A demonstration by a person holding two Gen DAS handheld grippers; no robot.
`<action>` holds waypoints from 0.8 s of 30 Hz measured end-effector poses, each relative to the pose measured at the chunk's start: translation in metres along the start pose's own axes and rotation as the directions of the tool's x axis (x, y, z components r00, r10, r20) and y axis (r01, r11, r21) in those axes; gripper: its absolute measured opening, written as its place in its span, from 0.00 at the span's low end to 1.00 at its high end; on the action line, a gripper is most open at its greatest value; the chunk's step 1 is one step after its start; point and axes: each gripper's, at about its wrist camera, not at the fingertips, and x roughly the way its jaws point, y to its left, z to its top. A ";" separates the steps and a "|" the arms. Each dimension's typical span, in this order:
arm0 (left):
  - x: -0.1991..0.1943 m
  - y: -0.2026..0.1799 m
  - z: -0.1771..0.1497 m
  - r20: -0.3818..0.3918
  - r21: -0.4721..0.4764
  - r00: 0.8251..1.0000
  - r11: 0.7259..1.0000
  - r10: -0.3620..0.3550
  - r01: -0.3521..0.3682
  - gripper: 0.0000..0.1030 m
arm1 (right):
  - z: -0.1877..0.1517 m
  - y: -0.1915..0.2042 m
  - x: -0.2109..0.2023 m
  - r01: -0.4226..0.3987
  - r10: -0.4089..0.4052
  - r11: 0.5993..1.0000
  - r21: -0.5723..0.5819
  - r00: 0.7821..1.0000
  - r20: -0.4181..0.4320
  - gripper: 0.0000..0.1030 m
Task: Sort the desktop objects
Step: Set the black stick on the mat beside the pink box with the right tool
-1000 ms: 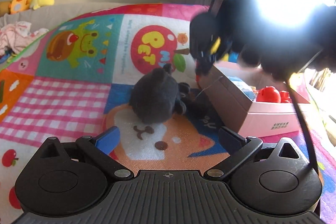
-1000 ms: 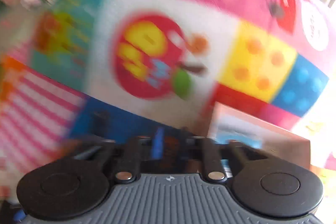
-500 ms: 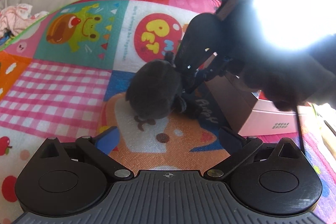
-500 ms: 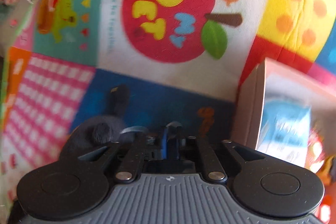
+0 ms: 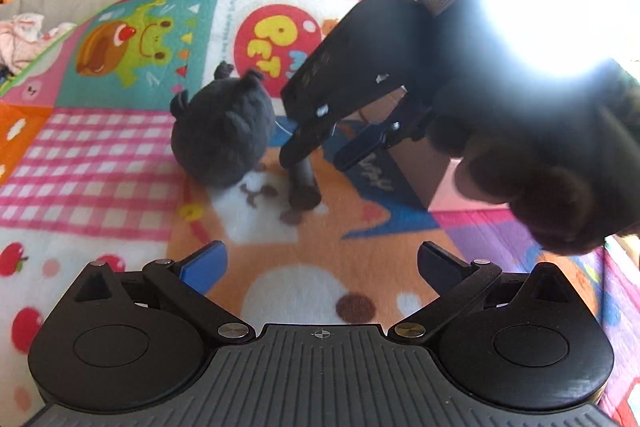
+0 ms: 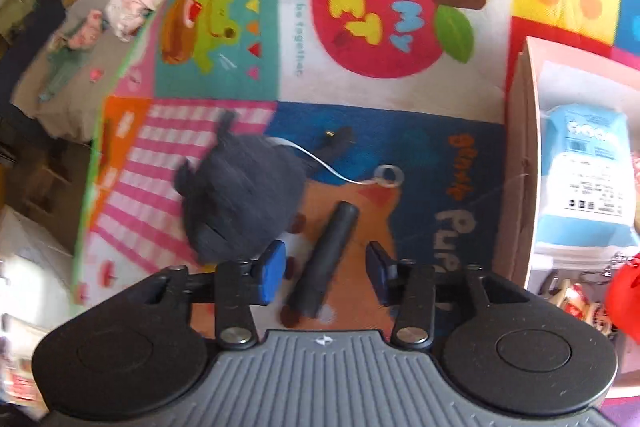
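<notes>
On the colourful play mat [image 6: 384,131], beside its red "My Pet" apple print [image 6: 380,3], lie 3 loose things: 1 dark grey plush toy [image 6: 240,203], 1 dark cylinder [image 6: 326,259], and 1 small black clip [image 6: 338,137] joined by a thin white cord to a ring. The plush sits below and left of the apple; the cylinder lies just beside the plush, to its right, apart from it; the clip lies between the apple and the cylinder. 1 pink box [image 6: 520,163] stands right of the apple and holds 1 light blue packet [image 6: 588,183] and 1 red item [image 6: 624,291] at the frame edge.

The 2 grippers both show spread jaws with nothing between the pads. The right gripper [image 6: 326,269] hangs over the cylinder, which runs up through the gap between its blue pads without touching either. The left gripper [image 5: 322,263] hovers over the orange patch of the mat, well short of the plush [image 5: 224,139].

Compared with half a second ago, the right gripper's jaws, then pressed together, now stand apart, and the cylinder, then unseen, lies bare on the mat. In the left view the plush has shifted left, away from the box.
</notes>
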 end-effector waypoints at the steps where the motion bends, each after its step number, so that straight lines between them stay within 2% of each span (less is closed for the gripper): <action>1: -0.002 0.000 -0.002 -0.006 0.000 1.000 1.000 0.002 -0.002 1.00 | -0.004 0.002 0.000 0.006 -0.006 1.000 -0.018 1.000 0.000 0.43; 3: -0.005 0.001 -0.005 -0.021 -0.003 1.000 1.000 0.004 -0.004 1.00 | -0.008 0.005 0.008 -0.012 0.012 0.999 -0.050 1.000 -0.008 0.32; 5: -0.008 0.001 -0.008 -0.045 -0.001 0.999 1.000 0.000 0.000 1.00 | -0.019 0.014 0.005 0.034 -0.032 0.993 -0.117 0.999 0.015 0.20; 6: -0.009 0.001 -0.009 -0.059 0.000 0.998 1.000 -0.004 0.004 1.00 | -0.025 0.018 0.002 0.057 -0.055 0.987 -0.151 0.998 0.019 0.20; 11: -0.018 -0.005 -0.018 -0.077 0.035 0.997 0.999 0.005 -0.003 1.00 | -0.075 0.004 -0.037 0.058 -0.050 0.979 -0.194 0.998 0.048 0.20; 17: -0.012 -0.018 -0.018 -0.102 0.086 0.994 0.996 0.024 -0.015 1.00 | -0.158 -0.037 -0.093 0.217 -0.192 0.945 -0.244 0.974 0.123 0.20; 19: -0.009 -0.025 -0.017 -0.111 0.095 0.994 0.995 0.018 -0.007 1.00 | -0.175 -0.049 -0.102 0.292 -0.260 0.923 -0.250 0.953 0.154 0.20; 21: -0.005 -0.033 -0.016 -0.117 0.106 0.993 0.994 0.008 0.004 1.00 | -0.184 -0.062 -0.108 0.372 -0.332 0.895 -0.246 0.924 0.191 0.20; 23: -0.002 -0.040 -0.014 -0.125 0.112 0.992 0.994 -0.004 0.018 1.00 | -0.190 -0.074 -0.108 0.474 -0.417 0.853 -0.218 0.871 0.262 0.21; 24: 0.000 -0.043 -0.014 -0.128 0.114 0.992 0.993 -0.004 0.019 1.00 | -0.191 -0.078 -0.107 0.511 -0.448 0.835 -0.203 0.846 0.290 0.25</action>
